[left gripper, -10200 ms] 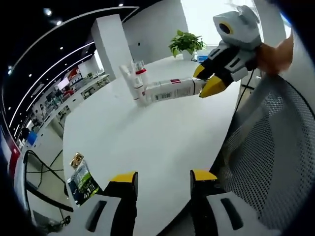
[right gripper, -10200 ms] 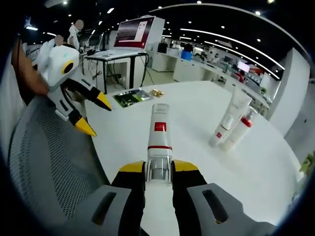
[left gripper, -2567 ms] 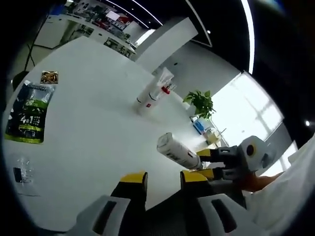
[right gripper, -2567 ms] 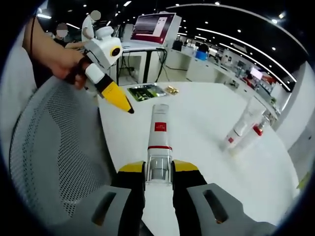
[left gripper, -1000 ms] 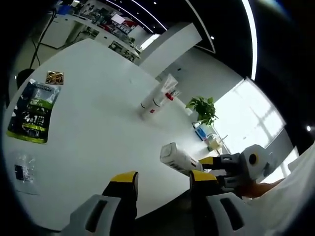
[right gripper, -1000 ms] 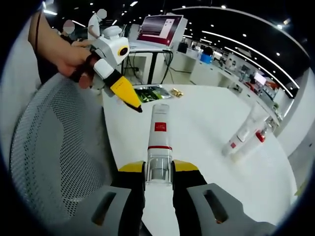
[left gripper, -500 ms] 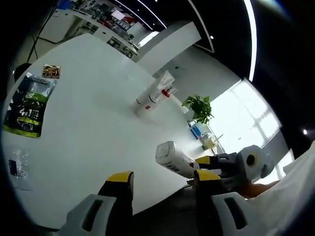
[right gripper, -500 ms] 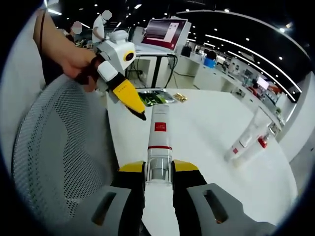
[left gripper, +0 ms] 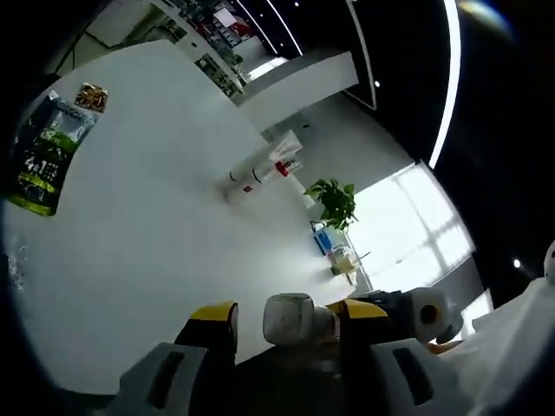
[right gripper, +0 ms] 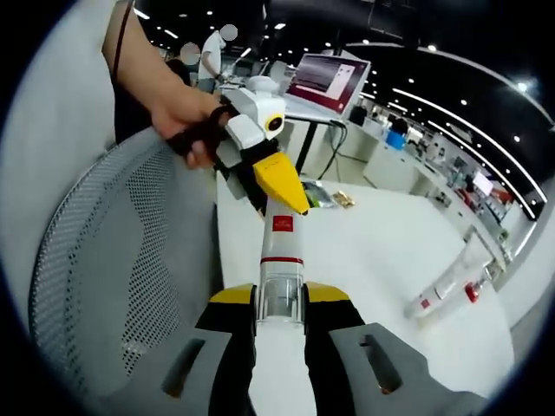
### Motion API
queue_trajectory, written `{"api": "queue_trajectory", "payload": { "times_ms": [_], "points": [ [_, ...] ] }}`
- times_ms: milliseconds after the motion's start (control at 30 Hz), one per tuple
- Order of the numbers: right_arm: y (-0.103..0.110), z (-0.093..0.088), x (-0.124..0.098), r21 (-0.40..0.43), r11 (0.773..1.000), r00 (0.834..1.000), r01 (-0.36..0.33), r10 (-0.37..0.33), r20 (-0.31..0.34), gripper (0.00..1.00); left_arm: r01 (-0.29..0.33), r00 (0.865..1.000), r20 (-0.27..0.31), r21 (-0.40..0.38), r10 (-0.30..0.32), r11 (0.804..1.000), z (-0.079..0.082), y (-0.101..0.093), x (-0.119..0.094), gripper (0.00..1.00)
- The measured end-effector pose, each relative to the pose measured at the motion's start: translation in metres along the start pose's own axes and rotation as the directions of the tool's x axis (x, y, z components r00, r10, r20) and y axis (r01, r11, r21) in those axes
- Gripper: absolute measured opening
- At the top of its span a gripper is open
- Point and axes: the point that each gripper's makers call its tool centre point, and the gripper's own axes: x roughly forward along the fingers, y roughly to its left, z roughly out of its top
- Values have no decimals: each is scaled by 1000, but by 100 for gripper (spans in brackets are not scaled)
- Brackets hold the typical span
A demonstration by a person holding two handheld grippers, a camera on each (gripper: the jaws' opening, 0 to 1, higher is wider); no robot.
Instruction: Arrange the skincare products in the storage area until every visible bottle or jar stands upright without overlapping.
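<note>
Right gripper [right gripper: 279, 299] pinches the white tube [right gripper: 279, 247] at its clear cap end, held in the air over the table [right gripper: 364, 251] edge. Left gripper [left gripper: 282, 314] is spread, jaws flanking the tube's far end (contact unclear). Tube looks light, slick, squeezable; best gripped near the stiff cap.

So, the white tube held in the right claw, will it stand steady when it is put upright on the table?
Probably not very steady: the white tube is long and slim, so it may tip. Its round body would likely roll if it falls on the smooth white table. It stays straight in the right claw, so it seems fairly stiff.
</note>
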Motion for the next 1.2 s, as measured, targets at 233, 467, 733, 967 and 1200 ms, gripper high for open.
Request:
{"api": "queue_trajectory", "payload": {
  "times_ms": [233,467,733,967,1200],
  "points": [
    [6,0,2,-27,999,1000,-23,23,-7,17,12,998,-69,16,-11,1000,-13,-3,2,36],
    [6,-1,3,-19,999,1000,-28,28,-5,18,39,997,-62,-35,-41,999,-11,-6,-2,32],
    [3,-5,5,-41,999,999,-8,7,-31,18,85,994,-66,-82,-90,993,-10,-15,-5,24],
    [0,-12,5,-66,998,997,6,-11,-72,18,96,989,-105,-68,-102,993,-18,-18,-4,23],
    [0,-18,5,-68,998,994,6,-14,-109,18,90,985,-143,-25,-92,996,-25,-16,-3,23]
  ]
}}
